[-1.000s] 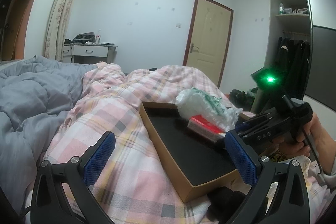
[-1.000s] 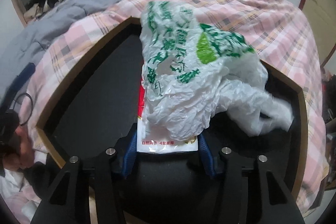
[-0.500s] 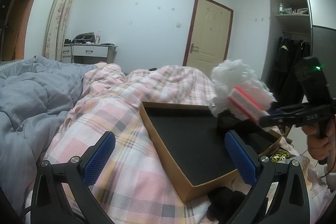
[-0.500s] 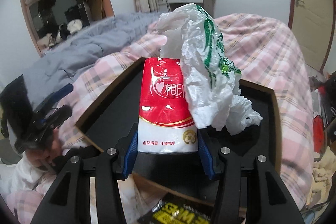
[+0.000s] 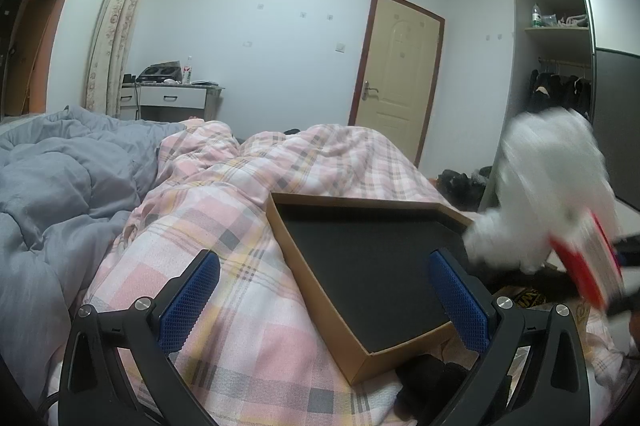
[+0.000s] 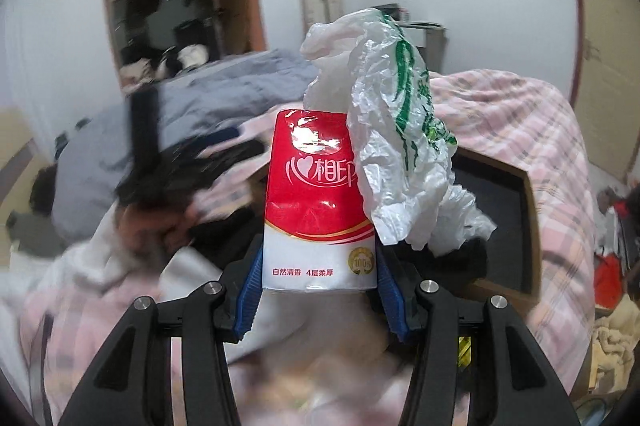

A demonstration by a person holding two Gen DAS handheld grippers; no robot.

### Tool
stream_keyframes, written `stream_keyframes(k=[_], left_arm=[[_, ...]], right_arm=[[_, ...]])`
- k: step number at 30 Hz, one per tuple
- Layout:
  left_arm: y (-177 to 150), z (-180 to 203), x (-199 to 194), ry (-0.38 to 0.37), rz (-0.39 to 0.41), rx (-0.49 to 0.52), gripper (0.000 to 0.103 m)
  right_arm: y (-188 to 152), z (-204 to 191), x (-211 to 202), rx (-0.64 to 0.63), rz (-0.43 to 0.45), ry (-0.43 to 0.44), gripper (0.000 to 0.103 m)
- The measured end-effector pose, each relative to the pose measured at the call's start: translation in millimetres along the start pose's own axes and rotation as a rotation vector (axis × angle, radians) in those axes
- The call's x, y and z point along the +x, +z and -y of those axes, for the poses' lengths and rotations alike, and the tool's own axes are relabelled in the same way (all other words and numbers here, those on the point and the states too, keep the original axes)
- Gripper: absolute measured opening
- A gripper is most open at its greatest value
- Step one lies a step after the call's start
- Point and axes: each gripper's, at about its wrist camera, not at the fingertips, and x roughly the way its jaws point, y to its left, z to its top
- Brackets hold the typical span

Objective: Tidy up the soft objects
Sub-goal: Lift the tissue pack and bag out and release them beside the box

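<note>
My right gripper (image 6: 318, 286) is shut on a red and white tissue pack (image 6: 316, 198), its blue pads pressing the pack's two sides. A crumpled white plastic bag (image 6: 396, 134) with green print hangs over the pack's far end and right side. In the left wrist view the same tissue pack (image 5: 586, 272) and plastic bag (image 5: 552, 186) are blurred in the air at the right edge, beyond the box. My left gripper (image 5: 324, 302) stands open over the bed with nothing between its blue pads (image 5: 188, 302). A shallow cardboard box (image 5: 316, 282) with a black lining lies on the quilt.
A pink plaid quilt (image 5: 224, 210) and a grey duvet (image 5: 52, 186) cover the bed. A dark garment (image 5: 428, 378) lies by the box's near corner. A closed door (image 5: 396, 78), a desk (image 5: 172, 98) and an open wardrobe (image 5: 560, 82) line the walls.
The right gripper lifted the tissue pack with the bag out of the box and carried it right, off past the box's edge. The left gripper stayed still.
</note>
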Motion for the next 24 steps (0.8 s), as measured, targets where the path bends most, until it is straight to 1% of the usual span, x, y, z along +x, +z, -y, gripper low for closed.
stream_keyframes(k=[3,6,10,14,18,21,24], left_arm=[[0,0,0,0.000,0.000,0.000,0.103],[0,0,0,0.000,0.000,0.000,0.103],[0,0,0,0.000,-0.001,0.000,0.103],[0,0,0,0.002,-0.001,0.001,0.103],[-1,0,1,0.010,-0.003,0.008,0.103],[-1,0,0,0.015,-0.004,0.017,0.103],[-1,0,0,0.018,-0.006,0.020,0.103]], right_arm=[[-20,-13,1,-0.086,-0.010,0.014,0.048],[-32,-7,5,-0.097,-0.021,0.067,0.048],[-47,5,11,-0.099,-0.008,0.125,0.048],[-51,2,14,-0.126,-0.008,0.117,0.048],[-48,4,14,-0.139,0.009,0.108,0.048],[-50,-2,8,-0.159,0.037,0.082,0.049],[-60,-13,-6,-0.168,0.072,0.076,0.049]])
